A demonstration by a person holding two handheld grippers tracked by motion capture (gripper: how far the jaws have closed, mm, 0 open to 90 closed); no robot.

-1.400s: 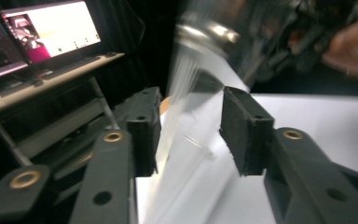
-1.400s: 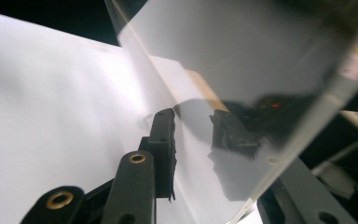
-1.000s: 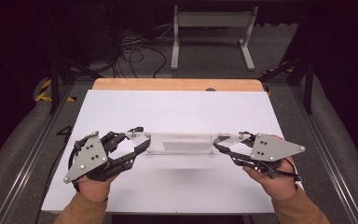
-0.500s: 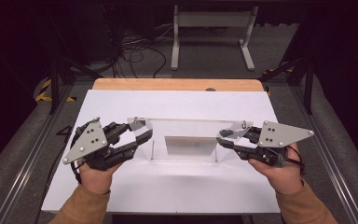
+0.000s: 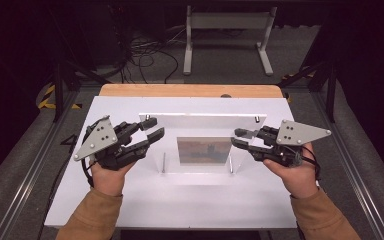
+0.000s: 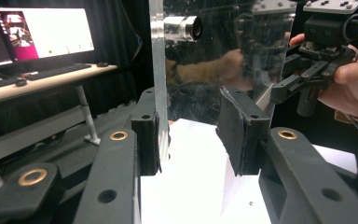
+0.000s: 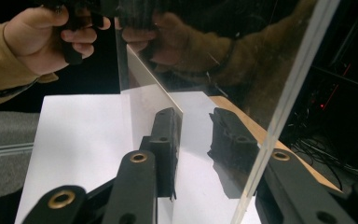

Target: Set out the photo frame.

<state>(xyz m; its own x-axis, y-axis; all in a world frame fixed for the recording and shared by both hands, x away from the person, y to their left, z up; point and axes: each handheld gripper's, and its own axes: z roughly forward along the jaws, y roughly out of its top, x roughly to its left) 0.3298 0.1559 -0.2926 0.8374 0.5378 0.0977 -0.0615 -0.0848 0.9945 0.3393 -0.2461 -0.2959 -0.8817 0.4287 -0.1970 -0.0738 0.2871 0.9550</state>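
Observation:
A clear acrylic frame with a small picture in its middle and metal standoffs at its corners stands raised over the white table. My left gripper is shut on its left edge, and in the left gripper view the sheet runs between my jaws under a silver standoff. My right gripper holds the right edge. Its jaws have just been opening a little, with the sheet still between its pads.
The table's far wooden edge lies beyond the frame. On the floor behind are a white stand and loose cables. A desk with a lit monitor is off to one side.
A second ago the frame showed as a low, thin strip between the grippers. It now stands taller with its face and picture showing. Both hands have moved away from the person.

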